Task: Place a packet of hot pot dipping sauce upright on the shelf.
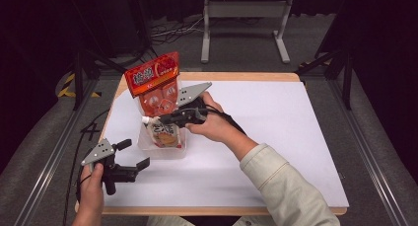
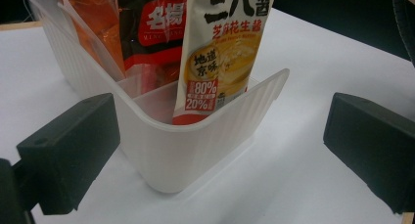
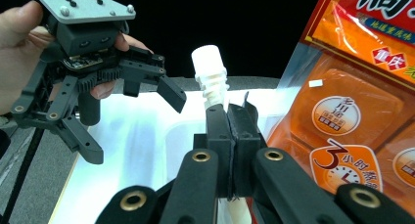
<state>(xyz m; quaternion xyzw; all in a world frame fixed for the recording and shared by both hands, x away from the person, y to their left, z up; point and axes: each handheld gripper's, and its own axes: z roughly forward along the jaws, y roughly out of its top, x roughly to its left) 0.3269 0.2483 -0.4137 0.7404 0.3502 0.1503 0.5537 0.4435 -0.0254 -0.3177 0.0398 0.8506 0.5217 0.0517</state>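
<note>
A translucent white bin (image 1: 173, 152) (image 2: 195, 150) stands on the white table at the left. In it an orange snack bag (image 1: 155, 83) (image 3: 352, 111) stands tall, with a cream sauce pouch (image 1: 165, 133) (image 2: 222, 53) in front of it. My right gripper (image 1: 156, 120) (image 3: 228, 121) is shut on the pouch's top, just under its white spout (image 3: 209, 75), with the pouch's lower end inside the bin. My left gripper (image 1: 133, 153) (image 2: 222, 150) (image 3: 132, 123) stands open near the table's front left, its jaws facing the bin's near corner without touching it.
A dark red packet (image 2: 156, 33) stands in the bin between the bag and the pouch. The white table sheet (image 1: 276, 127) stretches bare to the right. A grey metal stand (image 1: 244, 11) is on the floor behind the table.
</note>
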